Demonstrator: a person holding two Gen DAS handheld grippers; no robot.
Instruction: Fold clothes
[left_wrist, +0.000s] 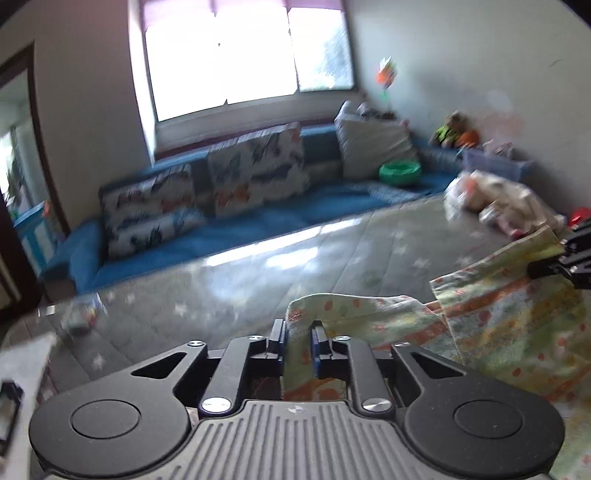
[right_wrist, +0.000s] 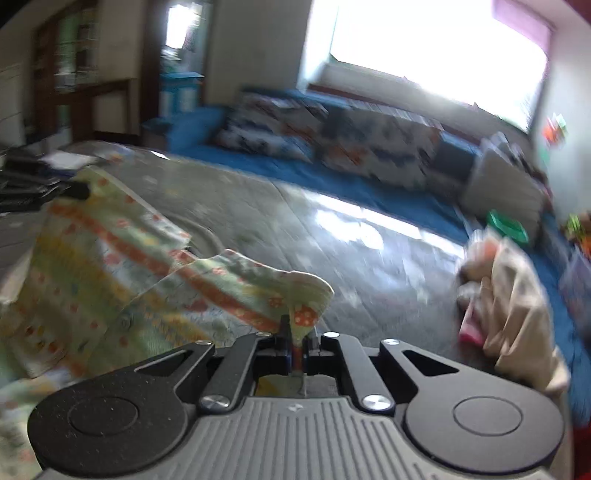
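A: Surroundings first. Blue sofa (left_wrist: 258, 221) along the far wall, patterned cushions (left_wrist: 255, 168) against its back, green bowl (left_wrist: 400, 172) on the seat toward the right end. Bright window (left_wrist: 243, 55) above.

B: And nearer? Glossy grey mat (left_wrist: 258, 280) spread across the middle, heap of pale clothes (left_wrist: 506, 203) at its far right edge. Small crumpled thing at the left edge, too blurred to name.

A: Left gripper (left_wrist: 298, 341) low and level, clamped on a bunched edge of the patterned garment (left_wrist: 509, 325).

B: Right gripper (right_wrist: 297, 345) likewise pinched tight on another corner of it. Cloth lifted and stretched between the two, sagging in the middle over the mat. Both views smeared by blur.
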